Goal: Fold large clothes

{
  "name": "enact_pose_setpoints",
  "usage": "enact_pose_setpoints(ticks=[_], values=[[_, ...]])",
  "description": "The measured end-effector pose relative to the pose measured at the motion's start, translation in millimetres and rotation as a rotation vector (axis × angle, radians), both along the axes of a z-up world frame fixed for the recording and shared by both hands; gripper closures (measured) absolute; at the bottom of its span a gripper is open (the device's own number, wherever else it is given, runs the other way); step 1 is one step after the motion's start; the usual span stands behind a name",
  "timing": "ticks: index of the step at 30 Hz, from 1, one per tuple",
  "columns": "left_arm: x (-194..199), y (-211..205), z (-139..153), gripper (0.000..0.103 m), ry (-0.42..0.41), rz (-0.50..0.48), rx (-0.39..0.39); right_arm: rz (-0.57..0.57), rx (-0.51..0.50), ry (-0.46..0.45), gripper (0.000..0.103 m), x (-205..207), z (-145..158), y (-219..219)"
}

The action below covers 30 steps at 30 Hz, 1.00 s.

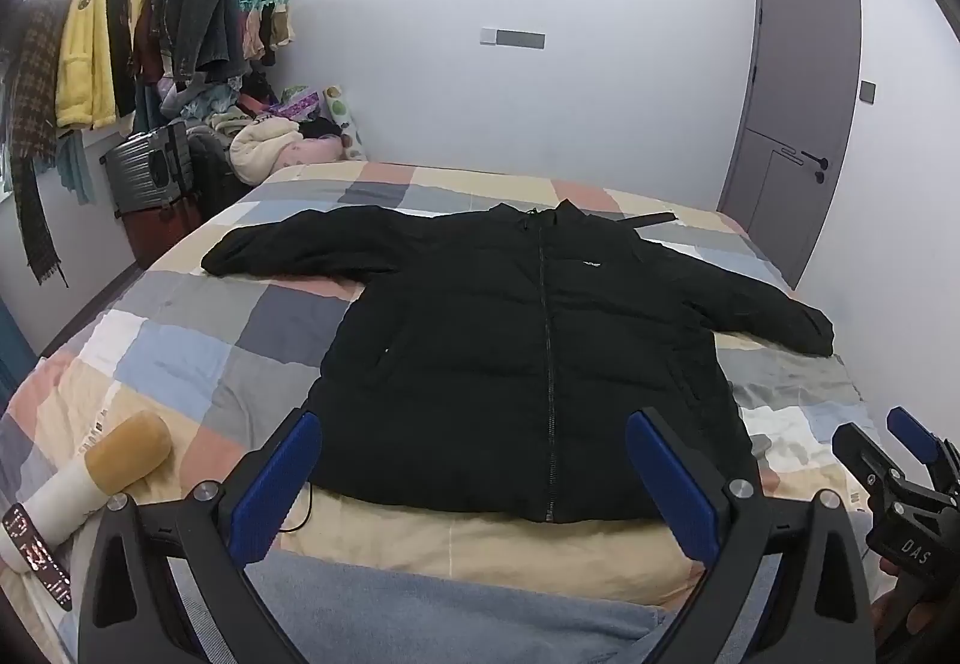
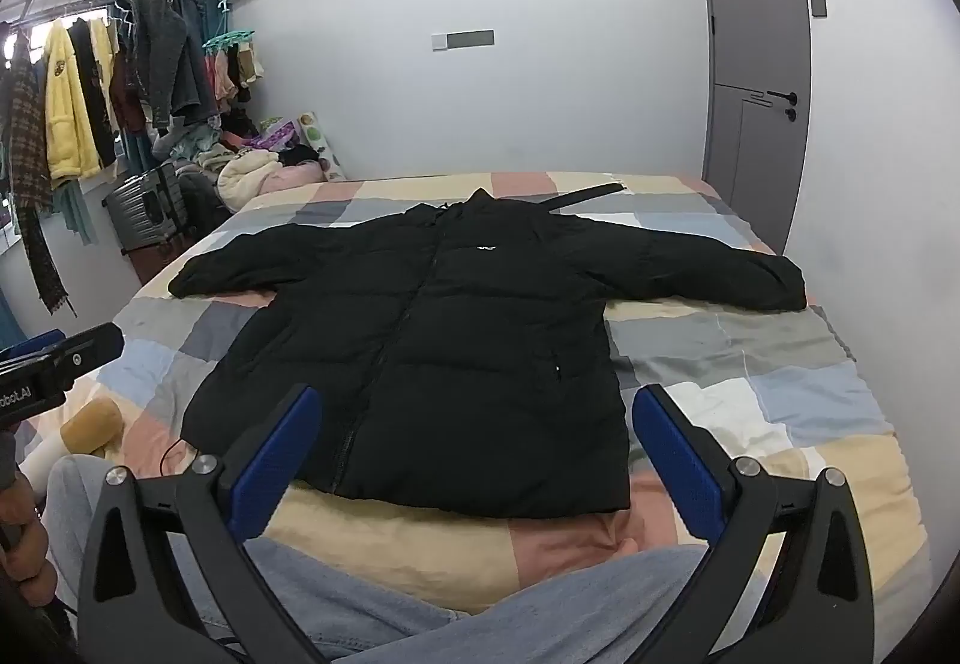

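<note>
A black puffer jacket [image 1: 528,340] lies flat and zipped, front up, on the checked bedspread [image 1: 198,352], both sleeves spread out to the sides. It also shows in the right wrist view [image 2: 444,334]. My left gripper [image 1: 474,436] is open and empty, held above the jacket's near hem. My right gripper [image 2: 477,412] is open and empty, also just short of the hem. The right gripper shows at the right edge of the left wrist view [image 1: 900,460]; the left gripper's body shows at the left edge of the right wrist view [image 2: 54,364].
A plush toy [image 1: 102,478] lies on the bed at the near left. A clothes rack [image 1: 120,22], a suitcase [image 1: 150,166] and a pile of clothes [image 1: 270,136] stand at the far left. A grey door [image 1: 792,112] is at the right. The person's knee [image 2: 420,598] is below the grippers.
</note>
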State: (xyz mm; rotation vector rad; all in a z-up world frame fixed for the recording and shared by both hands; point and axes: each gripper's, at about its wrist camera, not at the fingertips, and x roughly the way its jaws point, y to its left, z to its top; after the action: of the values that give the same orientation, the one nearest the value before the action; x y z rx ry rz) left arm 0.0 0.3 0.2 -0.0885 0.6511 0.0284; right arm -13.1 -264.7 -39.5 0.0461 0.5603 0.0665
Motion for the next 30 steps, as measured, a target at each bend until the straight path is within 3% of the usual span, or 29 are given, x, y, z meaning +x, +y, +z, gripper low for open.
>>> enact_pose_setpoints(ticks=[20, 30], values=[[-2, -1, -2, 0.0, -0.015, 0.003, 0.029, 0.001, 0.003, -0.003, 0.0, -4, -2, 4], [17, -9, -12, 0.0, 0.012, -0.043, -0.003, -0.011, 0.006, 0.021, 0.0, 6, -2, 3]])
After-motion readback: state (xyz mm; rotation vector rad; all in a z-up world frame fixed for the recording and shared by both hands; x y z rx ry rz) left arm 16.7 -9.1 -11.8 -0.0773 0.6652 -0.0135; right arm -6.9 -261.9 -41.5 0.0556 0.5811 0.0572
